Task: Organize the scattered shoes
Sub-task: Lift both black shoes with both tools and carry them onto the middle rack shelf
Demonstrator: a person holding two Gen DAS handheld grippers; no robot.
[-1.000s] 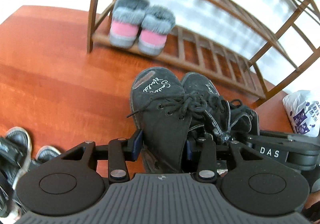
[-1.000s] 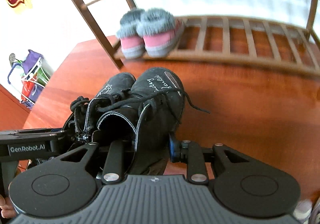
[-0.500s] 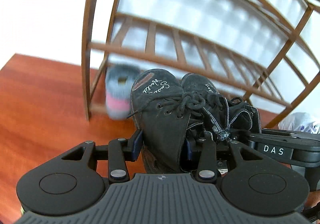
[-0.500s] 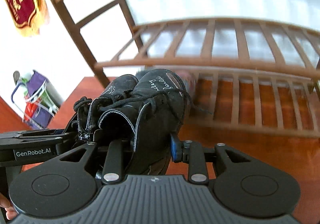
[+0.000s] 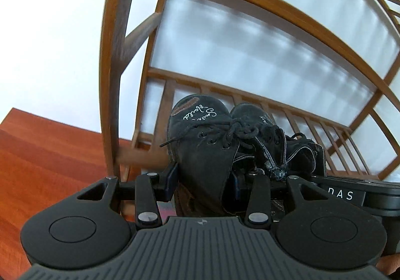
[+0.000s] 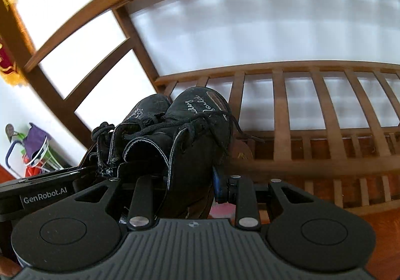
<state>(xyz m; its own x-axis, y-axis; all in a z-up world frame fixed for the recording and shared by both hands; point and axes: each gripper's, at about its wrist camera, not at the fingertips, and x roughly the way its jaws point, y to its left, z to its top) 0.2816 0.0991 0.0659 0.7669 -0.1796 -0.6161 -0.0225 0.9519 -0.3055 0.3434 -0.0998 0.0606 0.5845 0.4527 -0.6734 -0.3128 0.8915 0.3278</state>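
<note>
Nearest the left wrist camera, the left gripper (image 5: 203,180) is clenched on the heel end of a black lace-up shoe (image 5: 200,140), its blue-edged pads pressed against the shoe's two sides, so the shoe hangs clear of the reddish wooden floor (image 5: 37,155) with its toe pointing away toward the rack. Just beside it on the right, touching it along the side, is the second black shoe (image 5: 290,140), and the dark body of the right gripper marked "DAS" reaches in from the right edge of that view. From the right wrist camera the right gripper (image 6: 172,187) grasps that second shoe (image 6: 190,145) the same way, one blue pad showing at its right side, while the first shoe (image 6: 140,117) sits against its left and the left gripper's body lettered "GenRobot.AI" comes in from the left edge. White script stitching shows on both toes, and loose laces trail over them. Beyond the toes stands a wooden shoe rack (image 5: 250,95), its slatted shelf level with the shoes and a curved rail arching above. Behind the rack is a pale wall, and far off at the left edge of the right view sits a small purple and red cart (image 6: 32,150).
</note>
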